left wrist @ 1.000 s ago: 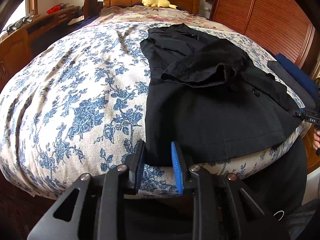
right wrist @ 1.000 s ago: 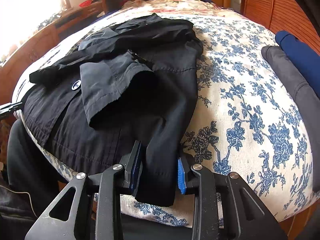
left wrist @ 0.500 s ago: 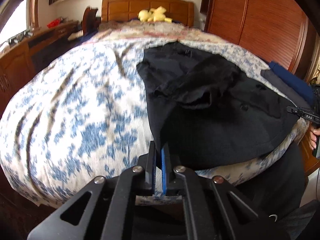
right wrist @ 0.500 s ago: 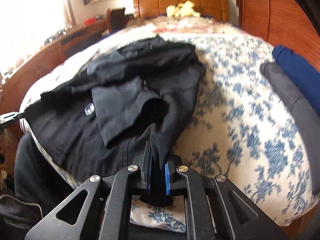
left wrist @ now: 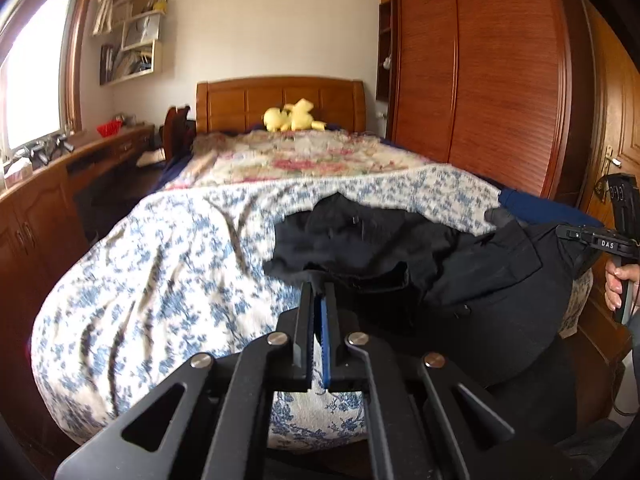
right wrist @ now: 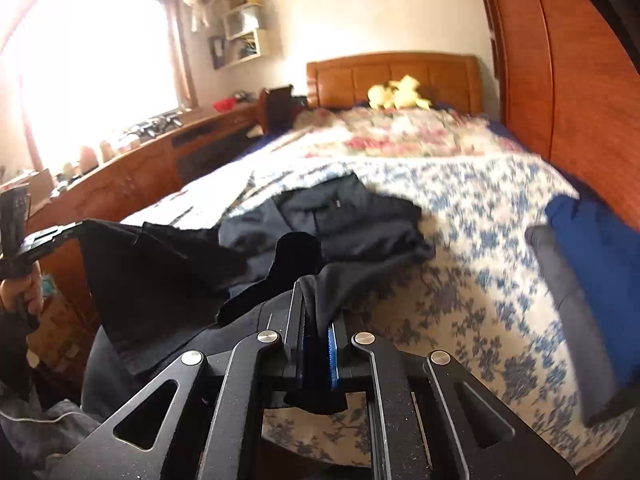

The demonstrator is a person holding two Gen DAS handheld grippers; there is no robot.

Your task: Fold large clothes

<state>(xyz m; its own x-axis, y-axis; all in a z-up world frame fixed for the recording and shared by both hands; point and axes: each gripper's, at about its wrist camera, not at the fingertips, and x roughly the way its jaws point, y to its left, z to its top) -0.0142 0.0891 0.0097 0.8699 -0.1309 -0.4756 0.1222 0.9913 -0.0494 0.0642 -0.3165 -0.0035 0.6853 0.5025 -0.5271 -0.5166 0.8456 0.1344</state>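
Note:
A black shirt (left wrist: 400, 248) lies on the blue-flowered bed cover (left wrist: 160, 264), its near hem lifted off the bed. My left gripper (left wrist: 318, 286) is shut on the hem's left corner, with a thin edge of cloth pinched between the blue pads. In the right wrist view my right gripper (right wrist: 316, 312) is shut on the hem's other corner, and the black shirt (right wrist: 352, 216) hangs over the pads and below them. The hem is stretched between the two grippers. A hand (left wrist: 618, 284) holds the right gripper (left wrist: 568, 234) at the far right edge.
Folded blue (right wrist: 600, 248) and grey (right wrist: 560, 280) garments lie on the bed's right side. A yellow plush toy (left wrist: 292, 116) sits by the wooden headboard (left wrist: 280, 100). A wooden wardrobe (left wrist: 480, 80) stands on the right, a long desk (left wrist: 60, 176) under the window on the left.
Both grippers closed on the shirt's near hem corners and rose, lifting the hem off the bed. The views now tilt up to show the room.

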